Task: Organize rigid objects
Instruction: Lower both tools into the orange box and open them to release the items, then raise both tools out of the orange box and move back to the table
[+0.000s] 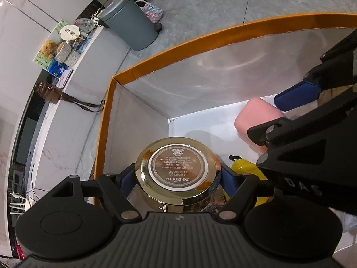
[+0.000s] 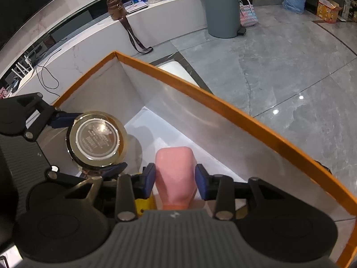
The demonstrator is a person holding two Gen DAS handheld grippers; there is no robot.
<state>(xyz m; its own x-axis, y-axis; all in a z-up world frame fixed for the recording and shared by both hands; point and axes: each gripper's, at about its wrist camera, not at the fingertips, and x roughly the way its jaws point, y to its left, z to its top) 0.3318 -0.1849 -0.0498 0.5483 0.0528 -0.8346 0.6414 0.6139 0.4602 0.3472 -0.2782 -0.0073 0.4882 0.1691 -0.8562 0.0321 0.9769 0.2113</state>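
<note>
An orange-rimmed box (image 1: 178,47) (image 2: 223,98) with white inner walls lies below both grippers. My left gripper (image 1: 177,174) (image 2: 89,143) is shut on a round gold compact (image 1: 178,167) (image 2: 97,138), its blue pads against the compact's sides, and holds it label-up above the box floor near the left wall. My right gripper (image 2: 175,178) (image 1: 279,116) is shut on a pink rounded case (image 2: 175,174) (image 1: 256,116), which reaches down into the box at the right of the compact. A yellow object (image 1: 243,167) (image 2: 142,203) lies in the box beneath the grippers, mostly hidden.
A grey pedal bin (image 1: 129,22) (image 2: 221,9) and a woven basket bag (image 2: 247,13) stand on the tiled floor beyond the box. A brown bag (image 1: 49,91) (image 2: 115,6) with a hanging strap sits on the white ledge to the left, beside small items.
</note>
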